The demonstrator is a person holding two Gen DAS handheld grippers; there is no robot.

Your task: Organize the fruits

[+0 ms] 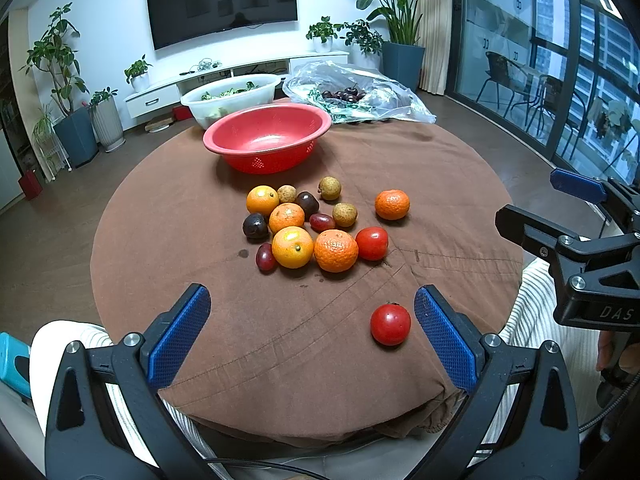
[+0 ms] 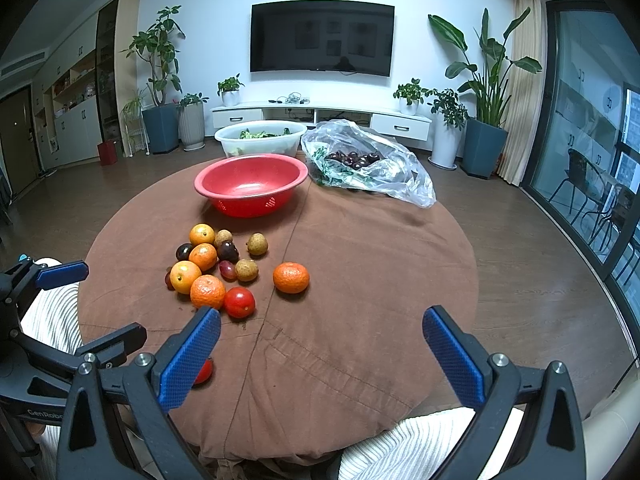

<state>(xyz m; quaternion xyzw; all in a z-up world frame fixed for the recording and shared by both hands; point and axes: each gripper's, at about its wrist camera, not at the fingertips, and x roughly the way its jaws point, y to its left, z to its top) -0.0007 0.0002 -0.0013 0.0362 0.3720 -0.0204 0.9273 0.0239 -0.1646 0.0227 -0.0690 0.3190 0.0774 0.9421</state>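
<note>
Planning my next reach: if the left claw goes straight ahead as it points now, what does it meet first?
The left claw, open, has only bare brown tablecloth just ahead, then probably the large orange at the cluster's near edge. The lone tomato sits off-centre by its right finger; depth is uncertain.

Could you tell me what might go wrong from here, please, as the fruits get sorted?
1. The lone red tomato lies near the brown tablecloth's front edge; a nudge from the open left gripper could roll it off.
2. The clustered round fruits touch one another, so lifting the big orange mandarin may set neighbours rolling.
3. The two grippers sit close together and could collide.
</note>
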